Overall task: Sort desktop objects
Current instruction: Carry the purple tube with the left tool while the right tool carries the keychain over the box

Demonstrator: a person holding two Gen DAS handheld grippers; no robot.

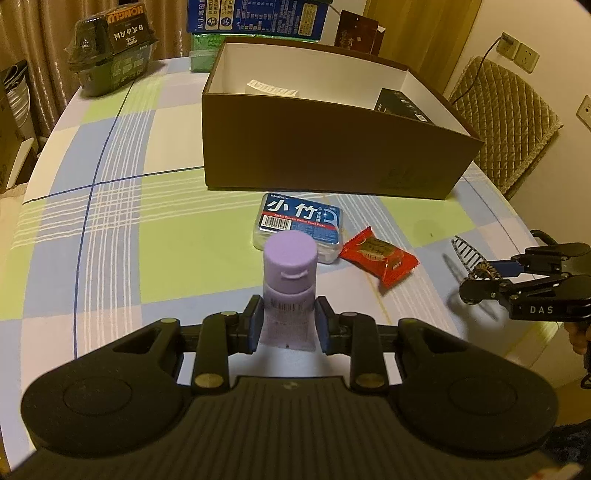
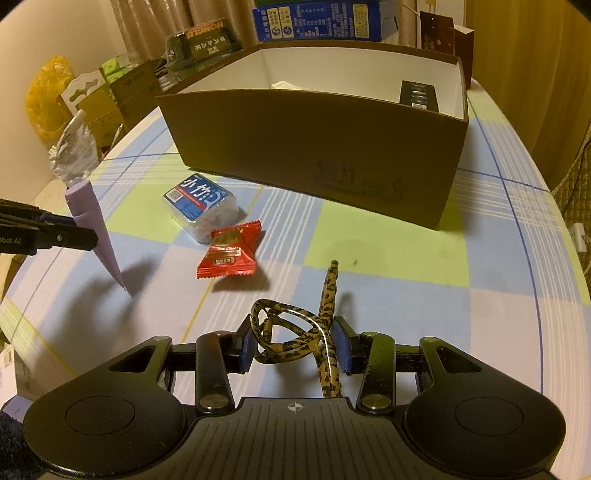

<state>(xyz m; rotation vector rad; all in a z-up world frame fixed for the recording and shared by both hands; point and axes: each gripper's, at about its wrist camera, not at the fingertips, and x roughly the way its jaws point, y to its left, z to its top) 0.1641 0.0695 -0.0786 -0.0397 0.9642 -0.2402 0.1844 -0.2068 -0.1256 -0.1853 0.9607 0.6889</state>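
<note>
My left gripper (image 1: pixel 287 317) is shut on a purple tube (image 1: pixel 290 284), cap pointing forward, held above the tablecloth; it also shows in the right wrist view (image 2: pixel 94 221). My right gripper (image 2: pixel 295 343) is shut on a leopard-print hair clip (image 2: pixel 314 332), also seen in the left wrist view (image 1: pixel 474 258). A blue floss-pick box (image 1: pixel 301 227) and a red candy packet (image 1: pixel 380 258) lie on the table in front of a brown open box (image 1: pixel 332 155); they show in the right wrist view too: floss box (image 2: pixel 201 206), candy (image 2: pixel 231 251), brown box (image 2: pixel 314 147).
Inside the brown box lie a black item (image 2: pixel 419 94) and a white label (image 1: pixel 271 88). Behind it stand a blue carton (image 1: pixel 258 16), a green pack (image 1: pixel 201 51) and a dark wrapped food container (image 1: pixel 110 51). A padded chair (image 1: pixel 506 122) is at the right.
</note>
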